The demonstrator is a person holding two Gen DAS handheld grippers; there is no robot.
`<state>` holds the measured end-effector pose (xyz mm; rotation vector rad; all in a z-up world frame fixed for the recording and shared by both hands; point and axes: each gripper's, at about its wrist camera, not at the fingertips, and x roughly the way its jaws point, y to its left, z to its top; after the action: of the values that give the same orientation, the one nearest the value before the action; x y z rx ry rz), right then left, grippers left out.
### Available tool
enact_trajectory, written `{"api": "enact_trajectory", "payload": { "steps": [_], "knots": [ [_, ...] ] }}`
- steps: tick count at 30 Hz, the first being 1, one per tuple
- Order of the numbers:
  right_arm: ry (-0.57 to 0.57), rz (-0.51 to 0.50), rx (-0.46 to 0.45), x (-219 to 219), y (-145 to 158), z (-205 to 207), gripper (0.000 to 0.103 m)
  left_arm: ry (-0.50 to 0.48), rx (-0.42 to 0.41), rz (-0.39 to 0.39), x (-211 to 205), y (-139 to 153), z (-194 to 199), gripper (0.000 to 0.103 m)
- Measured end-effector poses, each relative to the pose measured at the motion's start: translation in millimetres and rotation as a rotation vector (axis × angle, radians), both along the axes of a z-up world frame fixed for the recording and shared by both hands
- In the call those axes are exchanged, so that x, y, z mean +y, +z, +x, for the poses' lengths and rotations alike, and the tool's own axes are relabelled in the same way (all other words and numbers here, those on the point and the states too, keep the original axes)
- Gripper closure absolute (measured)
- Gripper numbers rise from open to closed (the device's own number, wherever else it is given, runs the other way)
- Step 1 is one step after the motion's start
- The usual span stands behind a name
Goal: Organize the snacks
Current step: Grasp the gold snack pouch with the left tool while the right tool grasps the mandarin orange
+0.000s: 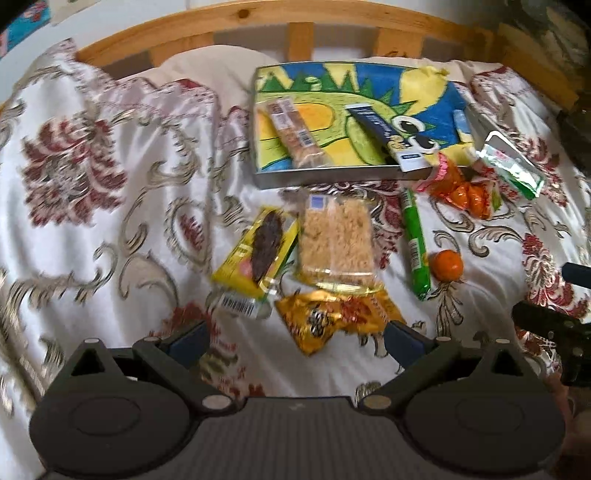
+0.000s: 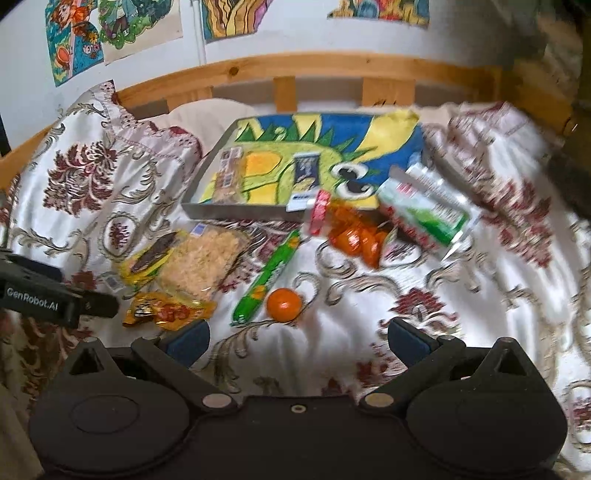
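A shallow metal tray [image 1: 332,179] [image 2: 236,213] lined with a dinosaur drawing lies on the bed. In it are a clear-wrapped snack bar [image 1: 295,131] [image 2: 229,173] and a dark blue packet [image 1: 388,138] [image 2: 304,181]. In front of the tray lie a yellow chocolate bar pack [image 1: 258,251], a rice-crisp pack [image 1: 336,240] [image 2: 203,258], a golden packet [image 1: 332,321] [image 2: 166,310], a green tube [image 1: 415,243] [image 2: 269,273], a loose tangerine [image 1: 447,264] [image 2: 283,304], a bag of orange candies [image 1: 469,194] [image 2: 354,236] and a green-white pouch [image 1: 513,166] [image 2: 424,206]. My left gripper [image 1: 295,343] is open above the golden packet. My right gripper [image 2: 297,339] is open just short of the tangerine.
The bed has a white floral cover [image 1: 92,221] and a wooden rail [image 1: 295,22] at the back. A wall with drawings [image 2: 110,29] stands behind. The right gripper shows at the right edge of the left view [image 1: 554,325]; the left gripper shows at the left of the right view [image 2: 55,299].
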<state>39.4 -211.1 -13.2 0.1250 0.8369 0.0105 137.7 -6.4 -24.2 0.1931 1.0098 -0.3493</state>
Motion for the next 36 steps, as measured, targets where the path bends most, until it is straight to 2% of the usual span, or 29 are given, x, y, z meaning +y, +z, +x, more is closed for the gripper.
{"api": "enact_trajectory", "payload": {
  "steps": [3,7,13,17,19,26,31,36],
  "knots": [
    [0.001,0.034,0.035,-5.2,-3.4,11.3,0.001,-0.049,0.034,-0.028,-0.6,-5.2,13.1,0.001],
    [0.047,0.017,0.052,-5.3,-6.4,25.5,0.001,-0.129,0.08,-0.049,-8.6,-14.6,23.5,0.001],
    [0.22,-0.041,0.052,-1.9,-17.6,52.5,0.001,-0.334,0.058,0.041,-32.3,-36.7,21.7,0.001],
    [0.362,-0.047,0.085,-3.8,-31.0,75.8,0.001,-0.423,0.118,0.037,-41.0,-53.6,28.9,0.001],
    [0.41,-0.055,0.099,-6.3,-38.2,85.4,0.001,-0.44,0.133,0.008,-40.9,-58.9,33.3,0.001],
    [0.453,-0.065,0.098,-16.2,-53.3,103.0,0.004,-0.543,0.138,0.01,-44.4,-71.7,43.1,0.001],
    [0.477,-0.091,0.107,-13.4,-60.0,107.2,0.021,-0.551,0.178,-0.025,-38.1,-73.1,54.5,0.001],
    [0.506,-0.092,0.103,-9.7,-61.4,104.3,0.028,-0.542,0.214,-0.05,-29.9,-76.4,62.3,0.001]
  ]
}}
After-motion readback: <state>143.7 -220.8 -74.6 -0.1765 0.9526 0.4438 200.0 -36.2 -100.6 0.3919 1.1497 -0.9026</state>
